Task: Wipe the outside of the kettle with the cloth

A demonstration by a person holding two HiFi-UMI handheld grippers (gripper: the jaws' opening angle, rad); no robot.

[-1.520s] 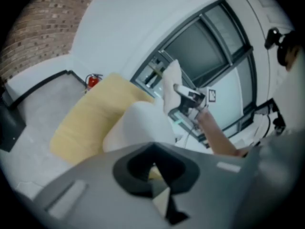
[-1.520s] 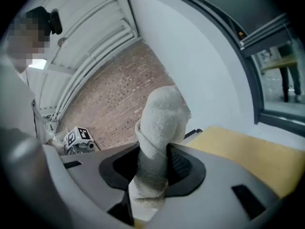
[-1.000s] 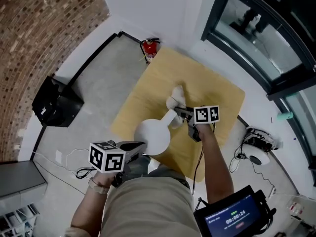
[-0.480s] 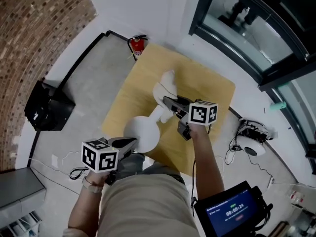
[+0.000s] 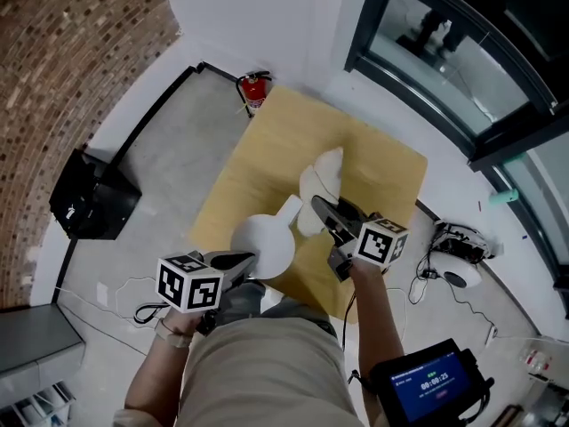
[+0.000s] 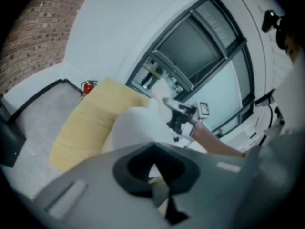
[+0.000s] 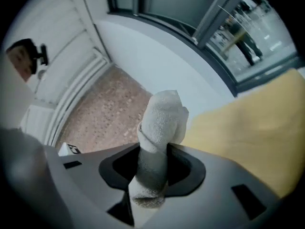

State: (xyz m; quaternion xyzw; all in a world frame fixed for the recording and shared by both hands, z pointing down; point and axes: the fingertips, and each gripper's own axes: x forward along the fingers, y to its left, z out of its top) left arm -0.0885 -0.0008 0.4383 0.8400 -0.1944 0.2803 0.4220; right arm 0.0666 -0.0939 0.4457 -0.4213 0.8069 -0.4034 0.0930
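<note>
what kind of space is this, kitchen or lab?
Probably a lab or studio, not a kitchen: lone yellow table on bare concrete floor, fire extinguisher against the wall, loose cables on the floor.

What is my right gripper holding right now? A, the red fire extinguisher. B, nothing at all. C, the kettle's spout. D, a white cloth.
D: in the right gripper view, the right gripper has its jaws clamped on a rolled white cloth that sticks out past them. The white kettle is at the left gripper instead.
</note>
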